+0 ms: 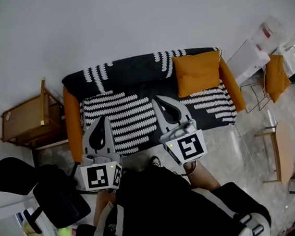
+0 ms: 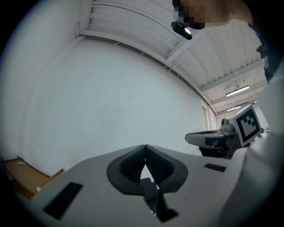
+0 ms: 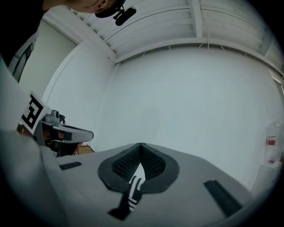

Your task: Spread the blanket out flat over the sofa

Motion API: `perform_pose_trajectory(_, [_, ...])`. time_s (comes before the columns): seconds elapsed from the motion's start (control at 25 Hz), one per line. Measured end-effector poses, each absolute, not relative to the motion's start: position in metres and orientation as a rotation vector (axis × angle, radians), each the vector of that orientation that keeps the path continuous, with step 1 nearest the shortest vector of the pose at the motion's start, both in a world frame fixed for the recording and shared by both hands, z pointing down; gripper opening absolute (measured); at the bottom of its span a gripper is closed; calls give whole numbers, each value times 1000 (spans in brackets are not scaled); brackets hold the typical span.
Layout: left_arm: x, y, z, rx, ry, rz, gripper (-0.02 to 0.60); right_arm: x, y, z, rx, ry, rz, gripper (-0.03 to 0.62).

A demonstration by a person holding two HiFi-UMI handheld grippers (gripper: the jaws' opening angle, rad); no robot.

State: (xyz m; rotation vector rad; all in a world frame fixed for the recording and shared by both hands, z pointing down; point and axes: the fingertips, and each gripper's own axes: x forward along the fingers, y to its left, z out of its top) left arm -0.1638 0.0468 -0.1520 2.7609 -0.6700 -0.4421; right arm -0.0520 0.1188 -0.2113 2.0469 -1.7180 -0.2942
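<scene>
A black blanket with white stripe patterns (image 1: 131, 111) covers the back and seat of the orange sofa (image 1: 73, 122). An orange cushion (image 1: 198, 73) leans at the sofa's right end, on the blanket. Both grippers are held up in front of the sofa, pointing up and away from me. My left gripper (image 1: 104, 117) (image 2: 145, 146) has its jaws together, with a dark scrap of blanket (image 2: 151, 188) showing in the hollow behind the tips. My right gripper (image 1: 156, 99) (image 3: 140, 144) is shut too, with a striped strip of the blanket (image 3: 133, 190) in its hollow.
A wooden side table (image 1: 27, 119) stands left of the sofa. A black office chair (image 1: 56, 198) is at my near left, with a green ball (image 1: 64, 234) beside it. A white cabinet (image 1: 249, 59), a chair with an orange cushion (image 1: 276, 75) and a round table (image 1: 284, 147) stand at the right.
</scene>
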Motion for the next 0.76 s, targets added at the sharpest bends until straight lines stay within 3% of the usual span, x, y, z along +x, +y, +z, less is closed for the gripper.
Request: perform_pose_trajectory(0.76, [-167, 32, -134, 2751, -674, -414, 21, -51, 107, -197, 2032, -1710, -273, 8])
